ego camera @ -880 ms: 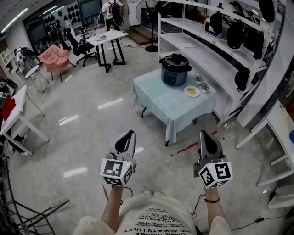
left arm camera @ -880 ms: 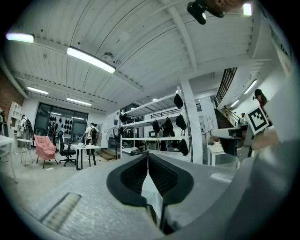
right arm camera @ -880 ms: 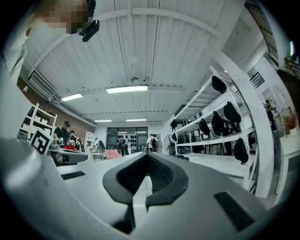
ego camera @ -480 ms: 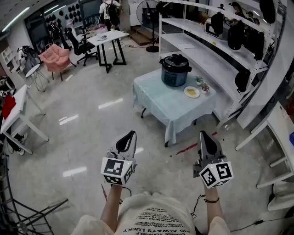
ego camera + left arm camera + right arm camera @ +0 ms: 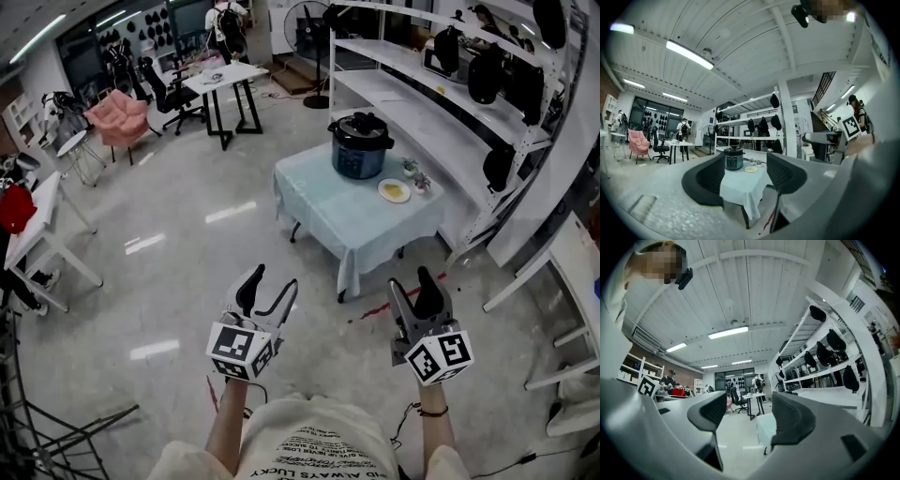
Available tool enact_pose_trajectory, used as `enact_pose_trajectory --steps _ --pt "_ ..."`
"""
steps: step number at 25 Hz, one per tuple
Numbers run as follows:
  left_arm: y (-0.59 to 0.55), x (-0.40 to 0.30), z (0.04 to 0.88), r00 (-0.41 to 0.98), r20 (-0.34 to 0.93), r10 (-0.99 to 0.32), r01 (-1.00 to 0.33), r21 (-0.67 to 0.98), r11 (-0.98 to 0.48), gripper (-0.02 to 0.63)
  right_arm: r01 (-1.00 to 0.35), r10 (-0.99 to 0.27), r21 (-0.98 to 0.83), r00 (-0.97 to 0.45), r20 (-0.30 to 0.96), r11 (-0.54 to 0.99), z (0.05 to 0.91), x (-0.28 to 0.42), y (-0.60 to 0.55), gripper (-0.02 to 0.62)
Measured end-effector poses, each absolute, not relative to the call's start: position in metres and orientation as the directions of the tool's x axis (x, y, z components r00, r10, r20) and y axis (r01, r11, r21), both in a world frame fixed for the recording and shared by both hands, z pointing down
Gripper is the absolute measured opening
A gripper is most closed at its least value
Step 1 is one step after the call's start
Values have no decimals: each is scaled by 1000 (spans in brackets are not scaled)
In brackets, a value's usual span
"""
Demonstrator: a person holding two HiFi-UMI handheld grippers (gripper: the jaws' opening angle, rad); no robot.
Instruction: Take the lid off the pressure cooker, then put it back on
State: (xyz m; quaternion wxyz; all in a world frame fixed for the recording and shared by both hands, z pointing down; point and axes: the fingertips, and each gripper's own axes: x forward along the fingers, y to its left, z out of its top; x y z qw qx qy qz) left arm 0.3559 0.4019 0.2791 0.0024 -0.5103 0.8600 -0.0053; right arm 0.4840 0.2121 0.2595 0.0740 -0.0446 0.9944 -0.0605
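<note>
Head view puts the pressure cooker (image 5: 360, 147) near 12 o'clock, well away from me, on a small table (image 5: 323, 220) draped in a pale cloth. Its lid (image 5: 360, 123) is seated on top. A plate (image 5: 393, 190) sits near the cooker, at its 4 o'clock. I have the left gripper (image 5: 270, 284) at 7 o'clock in the frame and the right gripper (image 5: 412, 286) at 5 o'clock. Both are over bare floor (image 5: 169, 272), well short of the table. Left gripper view shows its jaws wide apart, holding nothing, with the distant cooker framed in the gap. Right gripper view shows the same wide, empty gap, with only a corner of the table beyond.
</note>
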Motion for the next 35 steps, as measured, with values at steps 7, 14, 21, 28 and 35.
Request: enact_pose_trajectory --steps 7,14,21,28,35 --pt "401 357 283 -501 -4 -865 -864 -55 501 325 -61 -77 -134 -990 -114 989 271 478 209 360" --pt "399 348 285 -520 8 -854 -853 -69 518 342 -52 -66 -130 -992 -108 990 274 468 206 385" --pt "382 327 295 -520 23 -854 -853 -70 517 345 -59 -71 -128 -993 -92 990 283 449 191 387" --pt "355 282 303 -508 35 -860 -860 -78 505 345 -67 -78 -122 -993 -88 990 292 405 168 387" --pt "323 215 310 -476 61 -877 -879 -49 474 344 -73 -82 -131 -995 -64 989 300 337 142 387"
